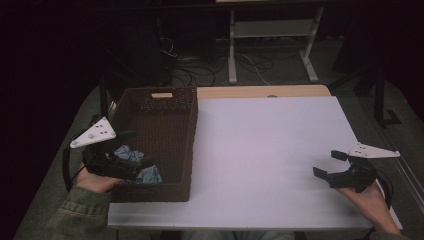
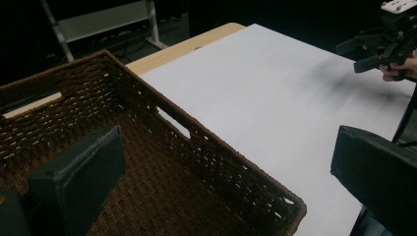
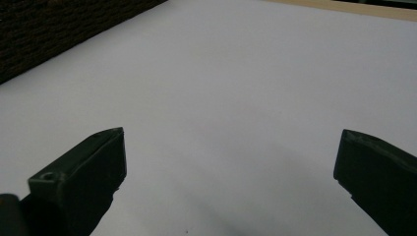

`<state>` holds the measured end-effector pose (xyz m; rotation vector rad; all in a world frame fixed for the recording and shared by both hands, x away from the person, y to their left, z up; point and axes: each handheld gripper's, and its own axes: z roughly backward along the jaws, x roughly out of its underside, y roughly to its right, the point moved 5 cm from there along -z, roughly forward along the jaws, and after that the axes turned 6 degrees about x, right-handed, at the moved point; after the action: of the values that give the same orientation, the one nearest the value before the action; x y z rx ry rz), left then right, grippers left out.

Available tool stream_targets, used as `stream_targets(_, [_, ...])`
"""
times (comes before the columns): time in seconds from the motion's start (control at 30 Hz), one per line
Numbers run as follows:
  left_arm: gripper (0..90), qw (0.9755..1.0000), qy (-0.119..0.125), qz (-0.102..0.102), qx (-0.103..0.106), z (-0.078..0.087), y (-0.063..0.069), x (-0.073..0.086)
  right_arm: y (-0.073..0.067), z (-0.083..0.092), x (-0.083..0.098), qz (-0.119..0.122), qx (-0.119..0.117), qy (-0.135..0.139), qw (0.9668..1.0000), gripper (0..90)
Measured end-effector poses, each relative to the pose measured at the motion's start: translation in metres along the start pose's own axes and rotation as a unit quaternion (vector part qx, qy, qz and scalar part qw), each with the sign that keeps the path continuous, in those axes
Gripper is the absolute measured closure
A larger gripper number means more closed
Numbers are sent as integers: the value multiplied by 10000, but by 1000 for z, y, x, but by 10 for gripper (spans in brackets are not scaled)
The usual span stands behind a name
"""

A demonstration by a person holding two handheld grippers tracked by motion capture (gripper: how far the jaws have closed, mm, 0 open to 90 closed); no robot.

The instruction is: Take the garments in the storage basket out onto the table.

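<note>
Two grippers work at a white table [image 1: 260, 150], which stretches wide between them. Beneath the left gripper [image 1: 137, 150] sits a brown wicker basket [image 1: 165, 107], its woven wall running right under the spread jaws. Inside the basket, just below that gripper, lies a crumpled blue patterned cloth [image 1: 145, 172], untouched. Well apart on the far side, the right gripper [image 1: 330, 164] hovers over bare tabletop, jaws wide apart and empty.
</note>
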<state>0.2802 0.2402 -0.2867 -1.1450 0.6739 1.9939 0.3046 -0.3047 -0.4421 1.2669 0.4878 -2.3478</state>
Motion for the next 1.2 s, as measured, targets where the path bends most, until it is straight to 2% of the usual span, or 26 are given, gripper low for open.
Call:
stream_targets(0.2, [0, 10000, -49, -34, -14, 5, -3, -1, -1, -1, 1, 23, -19, -47, 10000, 0])
stream_targets(0.37, [0, 9997, -209, -7, -116, 12, -13, 4, -2, 0, 1, 43, -41, -44, 10000, 0])
stream_targets(0.7, [0, 9987, -371, 172, -309, 25, -28, 18, -2, -1, 1, 71, -52, -80, 9999, 0])
stream_targets(1.2, [0, 9965, -483, 467, -488, 34, -51, 36, -3, -1, 1, 55, -84, -79, 9999, 0])
